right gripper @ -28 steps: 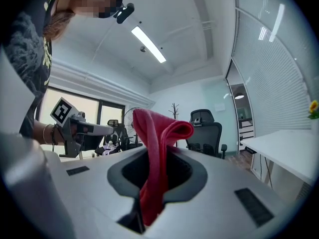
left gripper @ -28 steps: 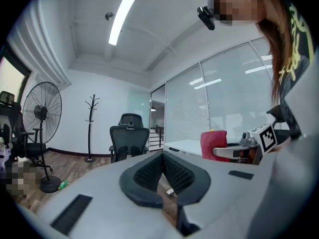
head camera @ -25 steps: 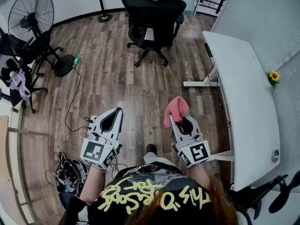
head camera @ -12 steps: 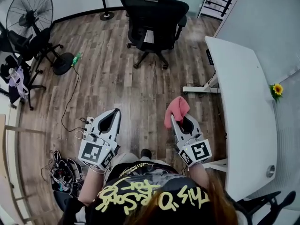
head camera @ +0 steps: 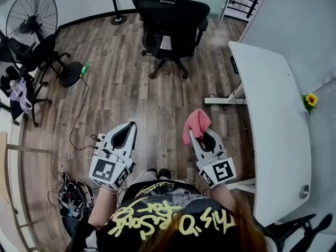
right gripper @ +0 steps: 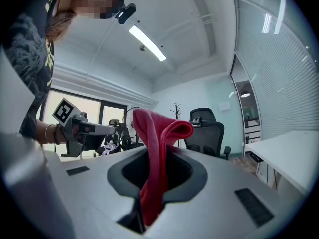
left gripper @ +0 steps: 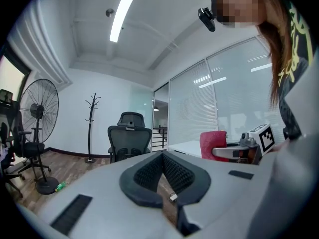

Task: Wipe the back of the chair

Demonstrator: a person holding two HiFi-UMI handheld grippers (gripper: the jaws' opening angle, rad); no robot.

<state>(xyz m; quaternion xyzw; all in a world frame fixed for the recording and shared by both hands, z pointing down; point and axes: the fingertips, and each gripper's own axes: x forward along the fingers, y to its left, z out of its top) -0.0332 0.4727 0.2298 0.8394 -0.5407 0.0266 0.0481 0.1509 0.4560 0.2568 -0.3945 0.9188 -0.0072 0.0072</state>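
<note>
Stands well back from the black chair (head camera: 170, 14), with wood floor (head camera: 131, 77) stretching between. Grips a red cloth (head camera: 197, 124) in the right tongs (head camera: 195, 136), clamped on it, folded end poking up toward the chair. Holds the left tongs (head camera: 131, 126) closed on nothing, beside the right, just as far from the chair.

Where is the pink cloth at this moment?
Head view, right of centre: the cloth is pinched in the right gripper, above the floor, well short of the chair.
</note>
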